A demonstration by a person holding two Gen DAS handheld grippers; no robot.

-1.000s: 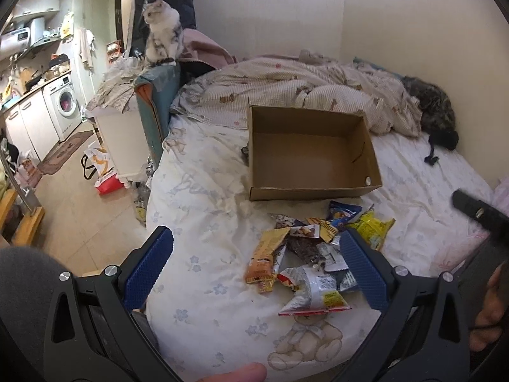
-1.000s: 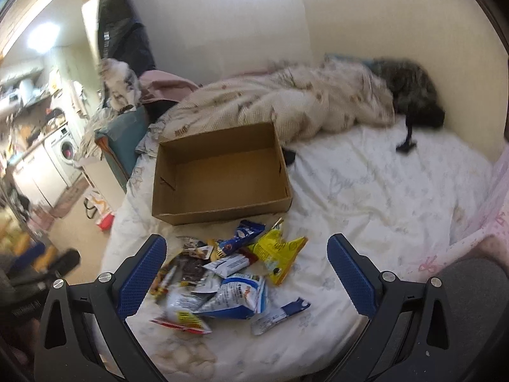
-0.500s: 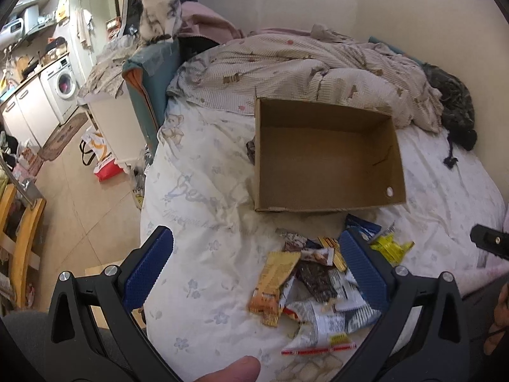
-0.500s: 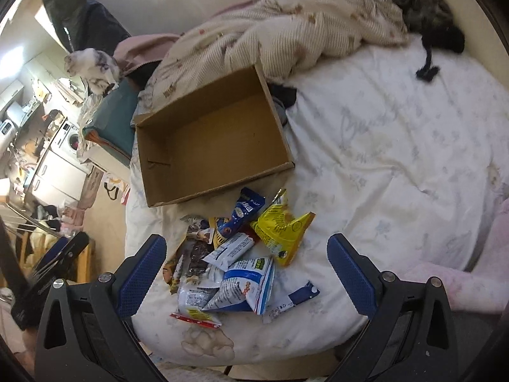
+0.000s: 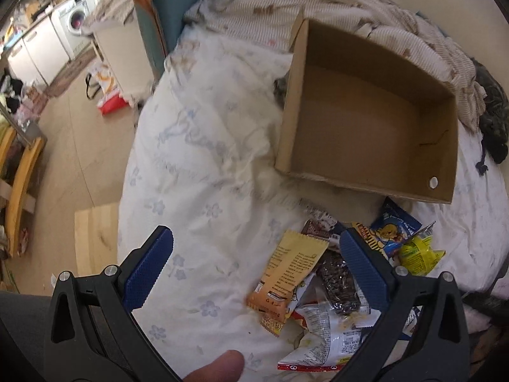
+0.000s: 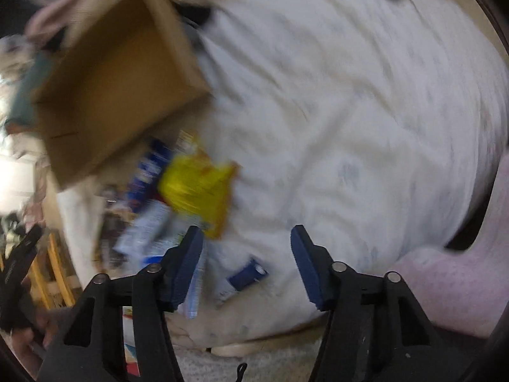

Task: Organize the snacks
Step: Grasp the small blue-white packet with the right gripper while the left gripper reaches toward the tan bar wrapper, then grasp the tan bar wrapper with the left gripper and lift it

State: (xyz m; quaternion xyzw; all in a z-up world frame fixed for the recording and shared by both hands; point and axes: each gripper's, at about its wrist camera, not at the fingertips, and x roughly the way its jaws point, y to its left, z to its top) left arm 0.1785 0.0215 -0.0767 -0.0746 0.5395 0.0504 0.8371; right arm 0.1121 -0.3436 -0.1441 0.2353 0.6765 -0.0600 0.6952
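An empty cardboard box (image 5: 366, 121) lies on the white flowered bedsheet (image 5: 206, 165). Just below it is a pile of snack packets: a tan-orange one (image 5: 286, 270), a dark brown one (image 5: 340, 286), a blue one (image 5: 394, 229) and a yellow one (image 5: 416, 251). My left gripper (image 5: 254, 267) hangs open over the pile's left side, with the tan-orange packet between its fingers and untouched. The right wrist view is blurred; it shows the box (image 6: 111, 95) and the yellow packet (image 6: 197, 184). My right gripper (image 6: 246, 264) is closing, with a small blue-and-white packet (image 6: 245, 277) below the gap, not pinched.
A rumpled striped blanket (image 5: 318, 9) lies behind the box. A teal cushion (image 5: 168, 16) and a white unit stand at the bed's left edge, beyond which the floor (image 5: 63, 127) drops away. A pink plush shape (image 6: 461, 286) is at the bed's right. A thumb (image 5: 219, 366) shows at the bottom.
Both grippers have sunk toward the snack pile and tipped downward, so the box and packets look larger. The right jaws have narrowed from wide open. The left jaws keep their width.
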